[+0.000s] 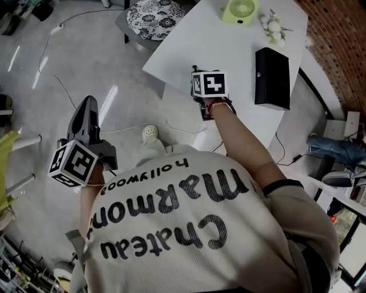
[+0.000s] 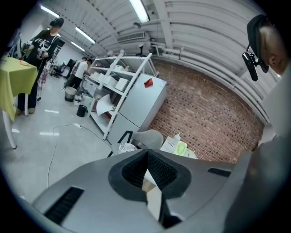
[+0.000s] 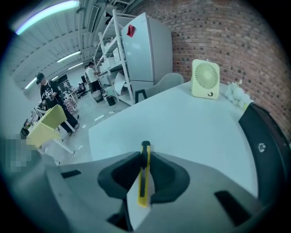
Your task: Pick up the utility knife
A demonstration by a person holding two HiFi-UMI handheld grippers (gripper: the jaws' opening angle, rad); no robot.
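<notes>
Item: utility knife (image 3: 144, 177), yellow body, black tip. Sat on edge between the two dark fingers (image 3: 119, 175) of right gripper (image 3: 144, 155), over near edge of white desk (image 3: 191, 132). Was clamped across its flat sides, one pad against each face, with no gap visible on either side in right gripper view. Showed black tip just beyond fingertips and ran yellow tail back into throat of gripper. Lay centred, not skewed toward either pad.

Right gripper: tipped steeply down toward desk top, probably to reach a thin thing lying low. Gripped across broad faces, judged the sound choice given little purchase on a narrow spine. Could not tell whether knife was clear of desk surface or resting on it. Judged at grasp stage: hold made, lift unconfirmed.

Left gripper (image 1: 86, 121): held out at person's left over bare floor, well apart from desk and knife. Had fingers (image 2: 161, 170) together at tips, nothing between them. Judged parked aside so as not to crowd working hand.

Other desk contents, all well apart from knife and untouched:
- green fan (image 1: 240, 10) at far edge
- white flowers (image 1: 274, 26) just beside fan
- black box (image 1: 271, 77) toward right side

Off desk: patterned stool (image 1: 154, 17), near far left corner.
</notes>
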